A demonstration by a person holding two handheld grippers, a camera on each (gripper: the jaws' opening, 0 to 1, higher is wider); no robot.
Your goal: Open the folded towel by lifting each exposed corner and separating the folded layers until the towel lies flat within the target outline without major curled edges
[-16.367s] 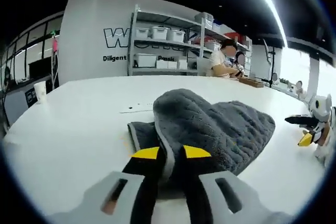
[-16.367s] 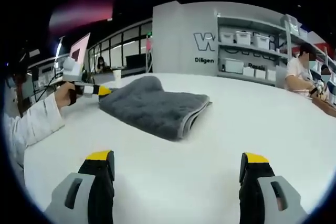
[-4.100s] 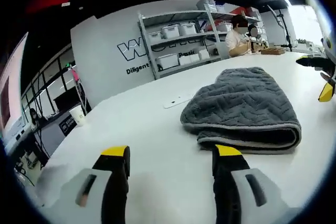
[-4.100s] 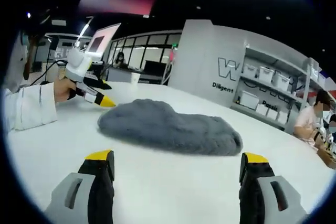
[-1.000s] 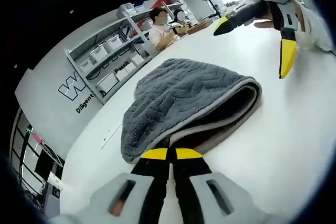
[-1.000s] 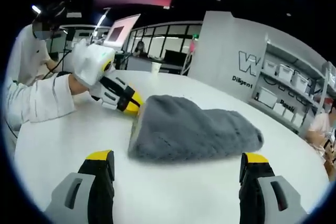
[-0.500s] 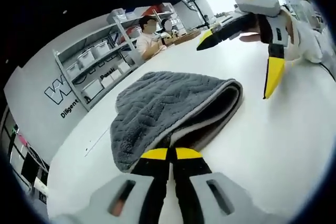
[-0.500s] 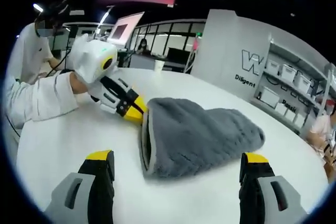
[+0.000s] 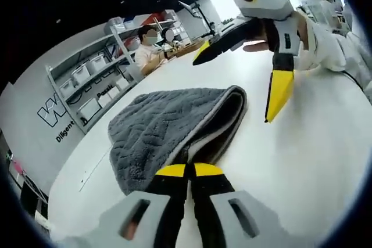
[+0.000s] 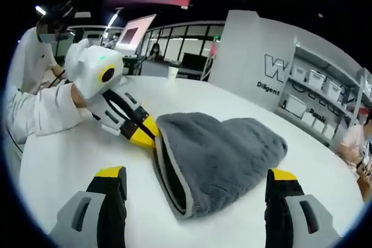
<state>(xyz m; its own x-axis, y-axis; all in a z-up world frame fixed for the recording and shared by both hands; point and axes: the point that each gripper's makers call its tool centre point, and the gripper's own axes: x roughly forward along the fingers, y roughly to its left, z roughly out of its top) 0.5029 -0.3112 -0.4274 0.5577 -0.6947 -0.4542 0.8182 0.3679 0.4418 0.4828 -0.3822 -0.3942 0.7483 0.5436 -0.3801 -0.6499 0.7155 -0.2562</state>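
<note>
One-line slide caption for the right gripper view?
Left tongs pinch a corner of the folded grey towel on the white table, while the right tongs hang open.

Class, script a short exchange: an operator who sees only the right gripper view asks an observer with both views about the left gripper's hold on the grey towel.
Operator: In my view the left gripper meets the edge of the towel. Are its jaws closed?
Observer: Yes. In the left gripper view its yellow tips are pressed together at the towel's trimmed edge.
Operator: And where does my right gripper sit relative to the towel?
Observer: The left gripper view shows it wide open beyond the towel's far fold, not touching the cloth.
</note>
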